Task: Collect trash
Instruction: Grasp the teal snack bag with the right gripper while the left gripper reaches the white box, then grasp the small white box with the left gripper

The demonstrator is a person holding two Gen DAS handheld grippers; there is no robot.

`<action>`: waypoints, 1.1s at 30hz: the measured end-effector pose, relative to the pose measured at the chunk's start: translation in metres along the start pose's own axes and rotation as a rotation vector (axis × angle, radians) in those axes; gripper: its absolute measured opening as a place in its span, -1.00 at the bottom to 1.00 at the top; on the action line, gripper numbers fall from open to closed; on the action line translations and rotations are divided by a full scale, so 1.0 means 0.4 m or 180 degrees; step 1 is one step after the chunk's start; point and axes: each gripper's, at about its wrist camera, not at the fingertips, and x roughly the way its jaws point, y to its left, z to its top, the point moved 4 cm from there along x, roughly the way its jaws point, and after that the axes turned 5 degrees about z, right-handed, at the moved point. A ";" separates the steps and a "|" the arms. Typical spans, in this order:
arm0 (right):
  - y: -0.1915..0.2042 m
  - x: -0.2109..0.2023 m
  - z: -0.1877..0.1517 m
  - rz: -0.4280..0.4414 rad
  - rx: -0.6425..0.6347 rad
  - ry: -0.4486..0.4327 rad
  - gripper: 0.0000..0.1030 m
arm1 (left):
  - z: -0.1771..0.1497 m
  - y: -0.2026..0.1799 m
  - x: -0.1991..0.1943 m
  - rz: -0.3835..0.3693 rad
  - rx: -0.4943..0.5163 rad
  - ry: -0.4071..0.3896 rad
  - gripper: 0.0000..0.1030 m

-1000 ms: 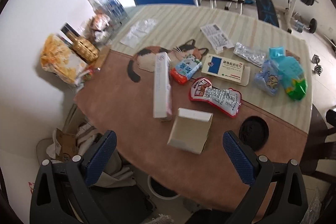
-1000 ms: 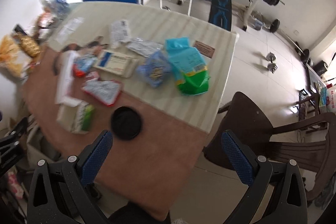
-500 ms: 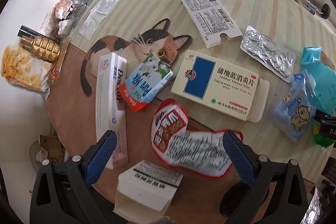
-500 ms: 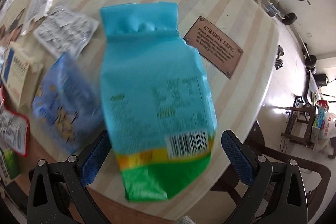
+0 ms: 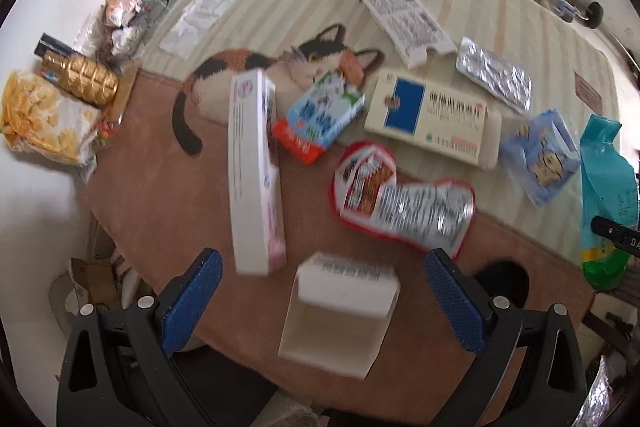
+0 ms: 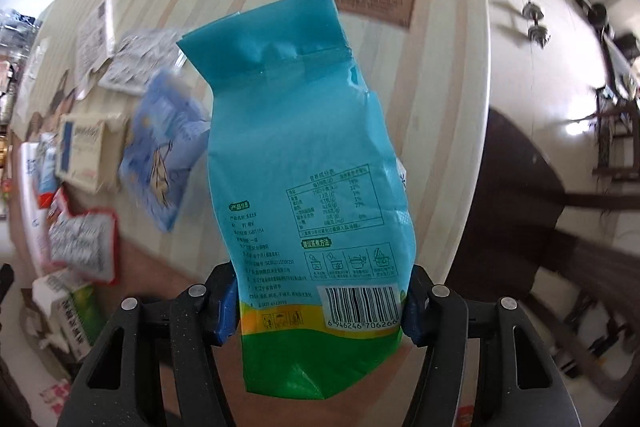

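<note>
Right gripper dropped and closed on the teal bag at lower centre, needing a squarer pinch; left gripper stayed released.

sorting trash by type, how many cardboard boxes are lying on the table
5, though some may be hidden. The long white box lies left, the milk carton beside it, the cream medicine box at centre, the flattened printed box behind, and the open white box nearest.

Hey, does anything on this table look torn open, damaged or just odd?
Yes. The red-edged foil pouch lies crumpled and flattened mid-table. The white carton near the left gripper gapes open at one end. The teal bag between the right gripper pads is creased.
</note>
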 end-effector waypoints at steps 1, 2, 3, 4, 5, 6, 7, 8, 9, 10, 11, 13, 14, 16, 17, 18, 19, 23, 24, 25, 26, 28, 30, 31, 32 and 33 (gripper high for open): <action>0.001 -0.013 -0.035 0.0043 0.0030 0.0009 0.24 | -0.025 0.013 0.004 -0.0071 0.0027 0.0042 1.00; 0.000 -0.034 -0.069 0.0086 0.0054 0.0018 0.24 | -0.045 0.019 0.012 -0.0120 0.0046 0.0096 1.00; 0.009 -0.032 -0.100 0.0110 0.0063 0.0018 0.24 | -0.064 0.024 0.026 -0.0175 0.0078 0.0178 1.00; 0.017 -0.034 -0.117 0.0110 0.0053 0.0020 0.24 | -0.079 0.023 0.039 -0.0215 0.0108 0.0234 1.00; 0.031 -0.032 -0.139 0.0110 0.0035 0.0020 0.24 | -0.095 0.018 0.055 -0.0253 0.0133 0.0287 1.00; 0.041 -0.024 -0.150 0.0114 0.0017 0.0023 0.24 | -0.106 0.014 0.072 -0.0290 0.0152 0.0343 1.00; 0.051 -0.012 -0.163 0.0101 -0.0018 0.0040 0.24 | -0.112 0.006 0.089 -0.0344 0.0165 0.0401 0.99; 0.072 -0.019 -0.180 0.0086 -0.0031 0.0052 0.24 | -0.115 -0.005 0.107 -0.0410 0.0172 0.0458 0.99; 0.075 -0.014 -0.184 0.0080 -0.0040 0.0056 0.24 | -0.116 -0.019 0.122 -0.0486 0.0181 0.0513 0.99; 0.088 -0.007 -0.186 0.0059 -0.0077 0.0058 0.24 | -0.117 -0.031 0.134 -0.0562 0.0198 0.0562 0.99; 0.092 -0.007 -0.187 0.0040 -0.0098 0.0046 0.24 | -0.115 -0.047 0.146 -0.0638 0.0210 0.0598 0.99; 0.088 0.002 -0.151 0.0031 -0.0119 0.0035 0.24 | -0.112 -0.073 0.169 -0.0655 0.0265 0.0654 0.99; 0.093 0.002 -0.150 0.0024 -0.0128 0.0032 0.24 | -0.110 -0.082 0.180 -0.0615 0.0300 0.0666 0.99; 0.111 0.009 -0.142 0.0008 -0.0158 0.0034 0.24 | -0.104 -0.103 0.204 -0.0578 0.0362 0.0711 0.99; 0.110 0.010 -0.141 0.0004 -0.0166 0.0039 0.24 | -0.100 -0.112 0.214 -0.0572 0.0374 0.0731 0.99; 0.109 0.012 -0.139 -0.0001 -0.0172 0.0039 0.24 | -0.098 -0.119 0.224 -0.0552 0.0387 0.0748 0.99; 0.118 0.017 -0.131 -0.0010 -0.0186 0.0045 0.24 | -0.095 -0.126 0.232 -0.0541 0.0402 0.0763 0.99; 0.135 0.030 -0.104 -0.0011 -0.0195 0.0062 0.24 | -0.087 -0.144 0.255 -0.0536 0.0379 0.0758 0.99; 0.136 0.030 -0.102 -0.0010 -0.0196 0.0063 0.24 | -0.086 -0.146 0.256 -0.0543 0.0363 0.0739 0.85; 0.138 0.030 -0.101 -0.0005 -0.0202 0.0065 0.24 | -0.085 -0.149 0.256 -0.0520 0.0351 0.0732 0.61; 0.139 0.028 -0.101 -0.0004 -0.0211 0.0066 0.24 | -0.086 -0.144 0.261 -0.0508 0.0345 0.0730 0.49; 0.138 0.024 -0.101 0.0008 -0.0220 0.0059 0.24 | -0.083 -0.141 0.256 -0.0563 0.0283 0.0710 0.44; 0.138 0.021 -0.101 0.0023 -0.0224 0.0051 0.24 | -0.084 -0.132 0.254 -0.0562 0.0235 0.0647 0.43; 0.137 0.017 -0.102 0.0034 -0.0228 0.0036 0.24 | -0.092 -0.128 0.242 -0.0570 0.0223 0.0621 0.43; 0.138 0.011 -0.103 0.0039 -0.0236 0.0022 0.24 | -0.096 -0.127 0.229 -0.0582 0.0195 0.0589 0.43; 0.136 0.007 -0.105 0.0049 -0.0242 0.0011 0.24 | -0.098 -0.125 0.215 -0.0586 0.0168 0.0555 0.43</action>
